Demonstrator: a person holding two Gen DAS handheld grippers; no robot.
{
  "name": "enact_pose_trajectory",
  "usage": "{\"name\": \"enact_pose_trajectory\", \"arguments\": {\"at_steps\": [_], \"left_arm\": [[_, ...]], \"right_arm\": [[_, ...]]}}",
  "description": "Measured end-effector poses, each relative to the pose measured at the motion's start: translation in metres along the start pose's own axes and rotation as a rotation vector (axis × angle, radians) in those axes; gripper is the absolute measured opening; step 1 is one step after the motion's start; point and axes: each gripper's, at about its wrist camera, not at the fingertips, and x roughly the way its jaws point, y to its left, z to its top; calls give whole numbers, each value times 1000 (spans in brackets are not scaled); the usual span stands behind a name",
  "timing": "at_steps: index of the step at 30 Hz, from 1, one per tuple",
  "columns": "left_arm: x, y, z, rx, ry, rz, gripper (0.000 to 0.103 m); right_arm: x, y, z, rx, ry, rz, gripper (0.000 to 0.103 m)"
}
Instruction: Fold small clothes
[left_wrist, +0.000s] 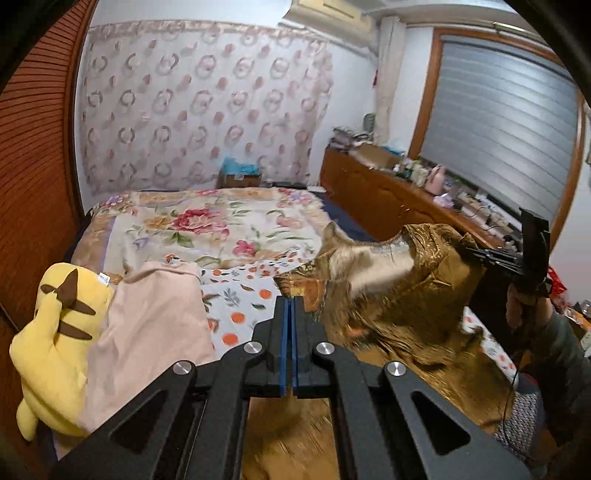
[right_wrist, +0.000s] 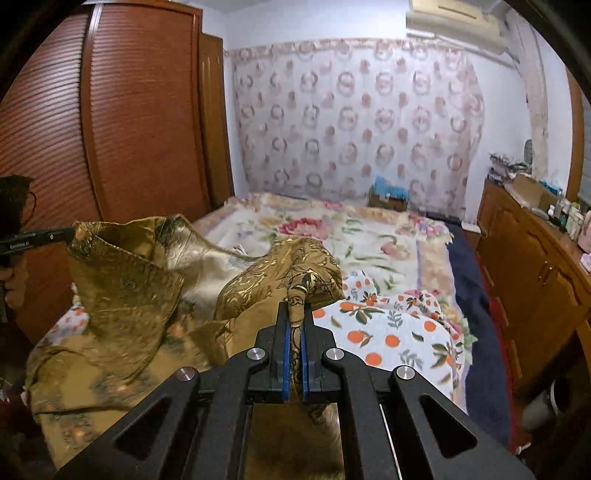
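One gold brocade garment (right_wrist: 125, 280) with a pale fur lining, raised above the bed (left_wrist: 207, 221) between two grippers. Left gripper (left_wrist: 290, 306): jaws closed on one garment edge. Right gripper (right_wrist: 295, 314): jaws clamped on another edge. Beside them lie one yellow plush toy (left_wrist: 55, 339), one pink cloth (left_wrist: 155, 332) and one orange-print sheet (right_wrist: 399, 332).

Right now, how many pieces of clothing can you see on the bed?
2: a gold garment held up by both tongs, and a pink one lying beside the yellow plush toy. More may be hidden underneath.
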Motion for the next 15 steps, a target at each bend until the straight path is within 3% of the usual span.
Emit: {"name": "enact_pose_trajectory", "arguments": {"at_steps": [8,15], "left_arm": [[-75,-21,-50,-7,-24,-25,2],[-104,-26,-90,-11,-16,8,2]], "right_arm": [[-87,25,-71,34,-16,42,4],[-145,25,-122,77,71,89,4]]}}
